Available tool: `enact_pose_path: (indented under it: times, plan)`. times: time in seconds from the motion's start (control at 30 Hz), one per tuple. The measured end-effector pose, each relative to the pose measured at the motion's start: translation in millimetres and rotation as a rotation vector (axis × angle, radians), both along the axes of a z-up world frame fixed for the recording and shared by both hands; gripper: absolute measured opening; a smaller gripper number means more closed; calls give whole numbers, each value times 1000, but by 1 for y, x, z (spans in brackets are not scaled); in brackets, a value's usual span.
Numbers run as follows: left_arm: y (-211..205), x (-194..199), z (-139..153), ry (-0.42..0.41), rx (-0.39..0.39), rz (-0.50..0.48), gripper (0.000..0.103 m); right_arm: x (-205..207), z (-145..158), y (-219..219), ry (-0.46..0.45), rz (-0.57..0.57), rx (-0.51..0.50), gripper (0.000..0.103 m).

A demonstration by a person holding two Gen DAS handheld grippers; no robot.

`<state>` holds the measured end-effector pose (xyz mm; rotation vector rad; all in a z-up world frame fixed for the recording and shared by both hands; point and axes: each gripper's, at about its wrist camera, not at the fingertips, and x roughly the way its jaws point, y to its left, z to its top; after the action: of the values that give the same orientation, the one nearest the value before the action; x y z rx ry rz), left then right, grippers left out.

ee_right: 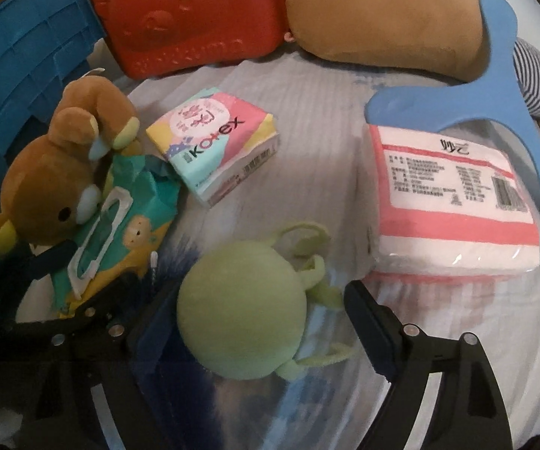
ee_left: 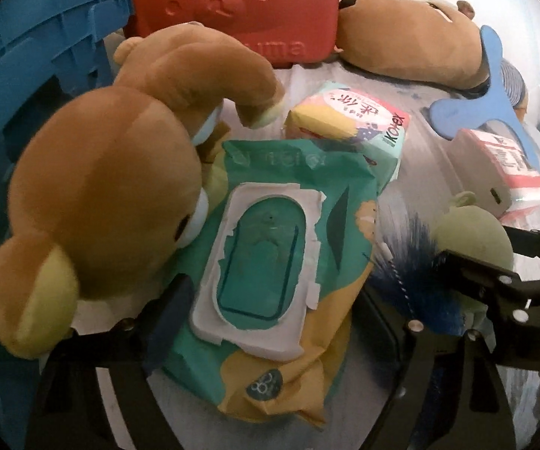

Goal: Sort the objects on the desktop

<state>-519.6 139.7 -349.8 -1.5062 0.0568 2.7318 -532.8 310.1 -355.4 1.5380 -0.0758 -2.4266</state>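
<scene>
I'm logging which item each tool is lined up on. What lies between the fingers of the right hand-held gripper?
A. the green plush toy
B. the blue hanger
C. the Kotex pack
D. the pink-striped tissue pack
A: the green plush toy sits between the open fingers of the right hand-held gripper.

Blue crate: cut off by the picture's edge at 9 to 11 o'clock in both views; interior not visible.
Red bear case: top cropped at 12 o'clock; embossed lettering half hidden in the left view behind the small brown bear.
Large brown plush: head cropped at 12 o'clock, lower body covered by the blue hanger-shaped piece.
Wet-wipes pack: printed name blurred, unreadable; left edge lies under the small bear.
White-and-pink tissue pack: fine print too small to read.
Blue bristly item: blurred, mostly hidden beneath the green plush; identity unclear.
</scene>
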Motion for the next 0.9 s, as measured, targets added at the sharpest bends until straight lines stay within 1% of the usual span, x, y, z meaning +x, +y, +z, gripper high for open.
enact_pose_path:
  times: [0.1,0.17,0.27,0.3,0.37,0.43,0.5,0.6,0.67,0.7,0.73,0.77,0.83,0.87,0.9]
  plan:
    - [-3,1,-1,16,13,-4,84,6,1,1,-7,2,13,87]
    - [-7,4,1,8,19,5,77,10,2,0,-7,13,37,87]
    - [-9,7,2,3,19,17,76,14,1,-2,-12,26,58,87]
    - [-9,7,1,6,17,19,78,15,0,-1,-11,24,63,87]
    - [-8,6,0,10,13,23,80,17,-2,-1,-10,15,70,91]
    - [-8,5,-2,15,9,27,87,17,-4,0,-3,2,58,92]
    - [-7,4,-3,20,5,30,92,17,-4,0,10,-2,57,95]
    - [-6,3,-5,28,-1,36,92,15,-5,0,15,1,58,96]
    - [-6,6,-3,28,5,37,86,14,-7,-1,15,2,58,98]
    - [-7,8,-1,28,9,37,78,14,-8,-2,16,4,65,98]
    - [-7,10,1,27,14,38,74,13,-8,-5,18,9,77,96]
    - [-8,12,2,27,19,38,72,14,-8,-6,19,12,78,94]
    - [-8,16,6,25,28,38,66,17,-4,-5,14,14,60,84]
    - [-7,20,9,27,31,36,65,19,-2,-4,14,12,57,82]
    - [-5,25,14,31,33,30,52,22,1,-3,18,12,59,77]
